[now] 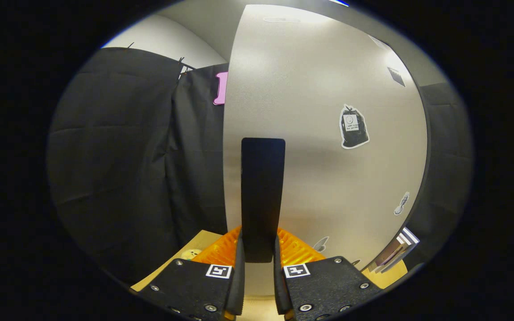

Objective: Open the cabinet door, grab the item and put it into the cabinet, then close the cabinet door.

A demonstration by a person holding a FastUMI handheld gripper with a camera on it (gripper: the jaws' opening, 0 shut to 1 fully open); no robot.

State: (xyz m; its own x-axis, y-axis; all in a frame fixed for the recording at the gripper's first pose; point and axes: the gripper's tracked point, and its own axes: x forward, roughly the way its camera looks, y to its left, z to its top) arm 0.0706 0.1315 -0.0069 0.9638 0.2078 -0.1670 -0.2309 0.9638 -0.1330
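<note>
The cabinet door [328, 133] is a pale grey panel standing right in front of me, with stickers on its face. Its black vertical handle [262, 196] runs down between my two fingers. My gripper [258, 254] is shut on the lower end of that handle, one finger pressing each side. The door's left edge stands against the dark cloth wall; I cannot tell how far the door is swung. The item for the cabinet is hidden from me.
A black cloth wall [127, 156] hangs to the left and behind the door. A wooden tabletop [194, 247] shows low beside my fingers, with a small pale round object [191, 254] on it. Striped items [402, 243] lie at the door's lower right.
</note>
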